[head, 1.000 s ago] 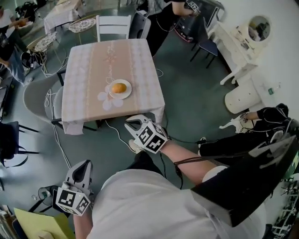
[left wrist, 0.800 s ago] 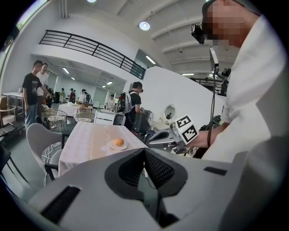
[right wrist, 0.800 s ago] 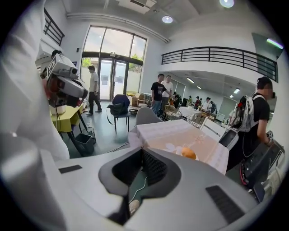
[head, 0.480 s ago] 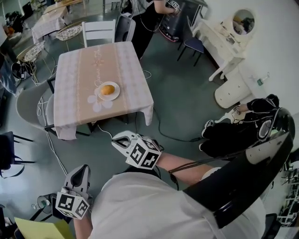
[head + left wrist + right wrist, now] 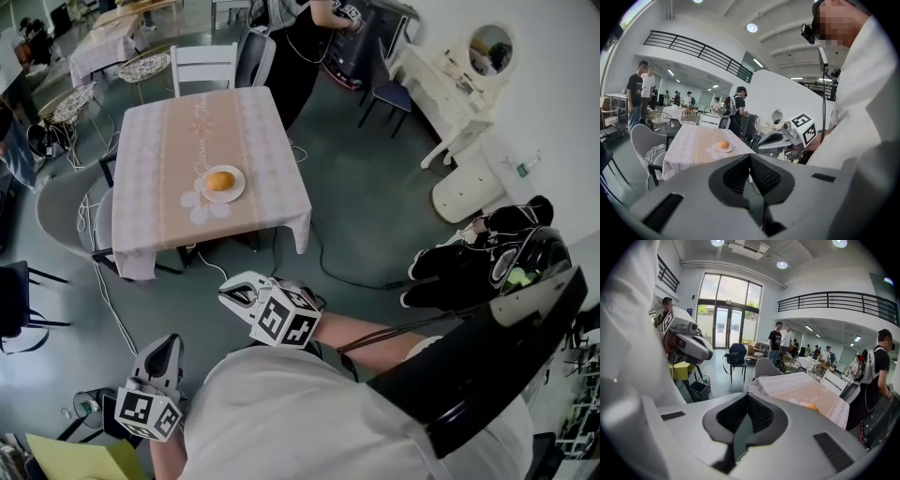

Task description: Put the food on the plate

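**Spotter one:** Fingers [image 5: 734,176] of your left gripper [image 5: 750,156] are pressed together with nothing between them. It hangs low at your left side.

**Spotter two:** Your right gripper [image 5: 747,395] matches it, with its fingers [image 5: 761,416] closed tight and empty. You hold it out in front of your body, above the floor [image 5: 375,216].

**Spotter one:** Your food [image 5: 220,181], a round orange piece, sits on the white plate [image 5: 204,192].

**Spotter two:** That plate rests toward the near end of the cloth-covered counter [image 5: 150,169], well apart from both your grippers. A white chair [image 5: 204,64] stands at the counter's far side.
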